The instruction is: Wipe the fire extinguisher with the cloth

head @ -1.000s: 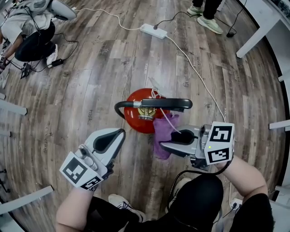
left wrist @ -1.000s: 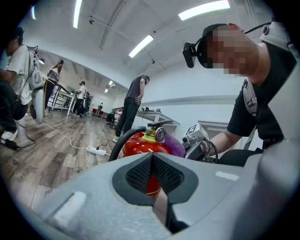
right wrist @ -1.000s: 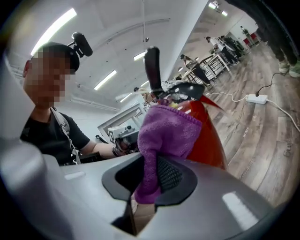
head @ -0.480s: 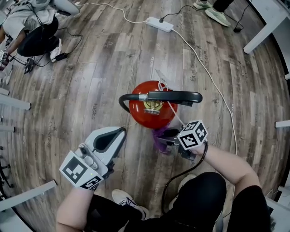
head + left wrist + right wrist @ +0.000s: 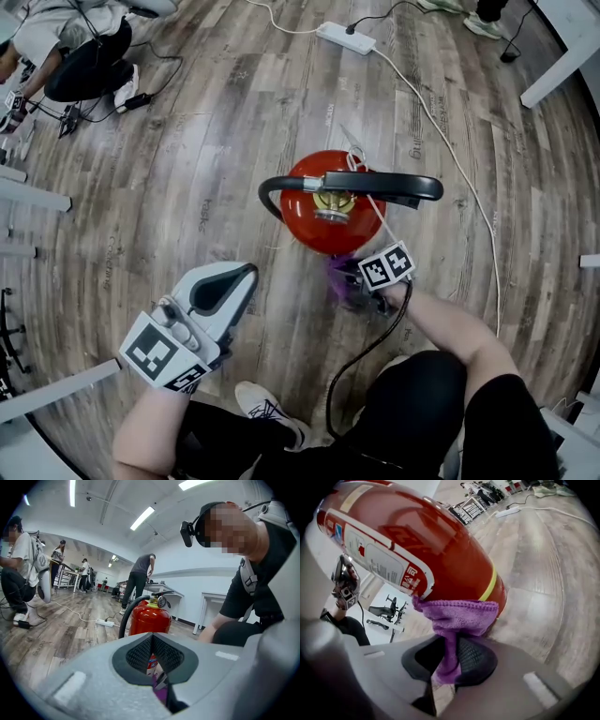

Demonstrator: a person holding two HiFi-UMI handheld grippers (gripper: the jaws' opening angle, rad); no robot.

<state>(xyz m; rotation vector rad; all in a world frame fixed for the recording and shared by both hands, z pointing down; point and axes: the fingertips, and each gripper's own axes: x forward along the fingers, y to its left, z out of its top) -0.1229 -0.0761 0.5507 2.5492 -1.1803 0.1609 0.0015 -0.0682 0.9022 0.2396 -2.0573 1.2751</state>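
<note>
left claw (image 5: pixel 242 277), nearest the person, jaws pressed together, nothing in them, hangs off to the left of the cylinder, apart from it. right claw (image 5: pixel 449 658) low by the floor (image 5: pixel 187 150), jaws about half apart and clamped on a purple cloth (image 5: pixel 457 616); the bunched top edge of the cloth touches the red side of the fire extinguisher (image 5: pixel 417 536), just by its yellow band (image 5: pixel 487 590). extinguisher stands upright on the floor, long axis vertical, black handle (image 5: pixel 380 184) and hose (image 5: pixel 272 192) on top. it lies straight ahead of the right claw, so right hand is the nearer one; next stroke likely runs along the cylinder's side, up or round. white label (image 5: pixel 379 559) on the body has print and red characters, too blurred to read. far off, a white power strip (image 5: pixel 345 37).
</note>
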